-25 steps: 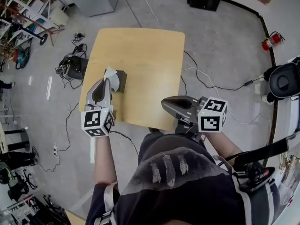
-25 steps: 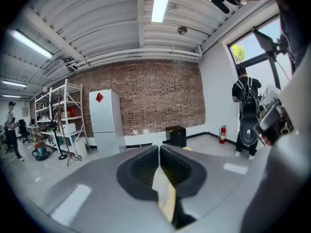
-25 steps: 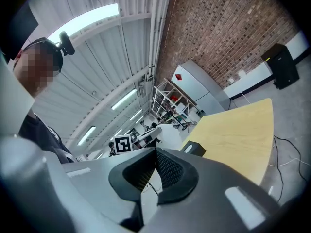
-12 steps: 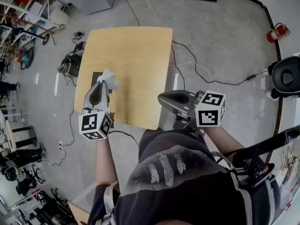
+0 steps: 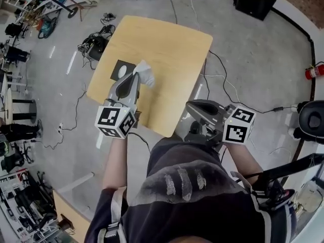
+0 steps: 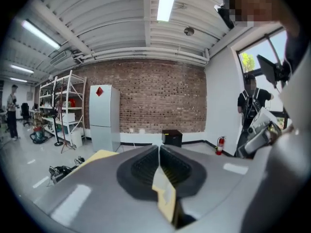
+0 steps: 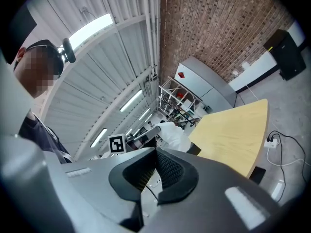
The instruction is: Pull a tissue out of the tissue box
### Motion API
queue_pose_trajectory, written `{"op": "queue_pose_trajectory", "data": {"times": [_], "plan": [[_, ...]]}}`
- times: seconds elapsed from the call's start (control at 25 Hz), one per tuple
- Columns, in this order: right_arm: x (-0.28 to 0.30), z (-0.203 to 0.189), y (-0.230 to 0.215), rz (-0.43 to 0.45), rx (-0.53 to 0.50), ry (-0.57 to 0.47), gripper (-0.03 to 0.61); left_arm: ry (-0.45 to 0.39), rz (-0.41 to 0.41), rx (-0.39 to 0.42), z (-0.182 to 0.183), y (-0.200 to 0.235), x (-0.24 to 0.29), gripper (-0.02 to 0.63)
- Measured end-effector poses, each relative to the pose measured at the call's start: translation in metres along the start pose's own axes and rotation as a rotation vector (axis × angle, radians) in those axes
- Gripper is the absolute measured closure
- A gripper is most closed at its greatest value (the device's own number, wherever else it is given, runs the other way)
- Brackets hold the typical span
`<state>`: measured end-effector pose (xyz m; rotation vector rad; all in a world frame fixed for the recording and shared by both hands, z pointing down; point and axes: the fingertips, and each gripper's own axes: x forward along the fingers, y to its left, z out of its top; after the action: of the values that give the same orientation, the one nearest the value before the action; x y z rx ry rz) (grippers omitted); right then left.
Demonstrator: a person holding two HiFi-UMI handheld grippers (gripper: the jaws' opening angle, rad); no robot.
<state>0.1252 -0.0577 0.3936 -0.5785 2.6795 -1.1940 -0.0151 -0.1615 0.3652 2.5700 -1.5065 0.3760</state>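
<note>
The dark tissue box [image 5: 120,70] lies flat on the wooden table [image 5: 167,54], its pale oval slot facing up. My left gripper [image 5: 138,75] is shut on a white tissue [image 5: 146,76], which hangs crumpled just right of the box and clear of the slot. In the left gripper view the jaws meet with a pale sheet of tissue [image 6: 164,194] pinched between them. My right gripper [image 5: 190,106] is shut and empty, held off the table's near right corner. From the right gripper view I see the tissue [image 7: 173,135] and the left gripper's marker cube [image 7: 115,143].
The table [image 7: 233,135] carries nothing else. Cables and a black power unit [image 5: 96,43] lie on the floor at its left, another cable [image 5: 223,80] at its right. Shelving and carts [image 5: 30,14] stand at far left; a black cabinet [image 5: 255,1] stands beyond the table.
The left gripper has carried the tissue off the box and to the right, so it now hangs beside the slot. The right gripper has shifted a little near the table's edge.
</note>
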Motion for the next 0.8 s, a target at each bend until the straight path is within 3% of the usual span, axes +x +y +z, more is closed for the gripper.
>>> {"op": "queue_pose_trajectory", "data": {"times": [0.48, 0.64, 0.8], "plan": [[0.051, -0.029, 0.023, -0.074, -0.026, 0.081, 0.583, -0.067, -0.183, -0.235, -0.027, 0.007, 0.007, 0.604], [0.061, -0.040, 0.028, -0.124, -0.038, 0.116, 0.583, -0.043, -0.214, -0.300, -0.054, 0.015, 0.014, 0.604], [0.071, -0.053, 0.029, -0.172, -0.022, 0.133, 0.583, 0.009, -0.242, -0.401, -0.103, 0.024, 0.031, 0.604]]}}
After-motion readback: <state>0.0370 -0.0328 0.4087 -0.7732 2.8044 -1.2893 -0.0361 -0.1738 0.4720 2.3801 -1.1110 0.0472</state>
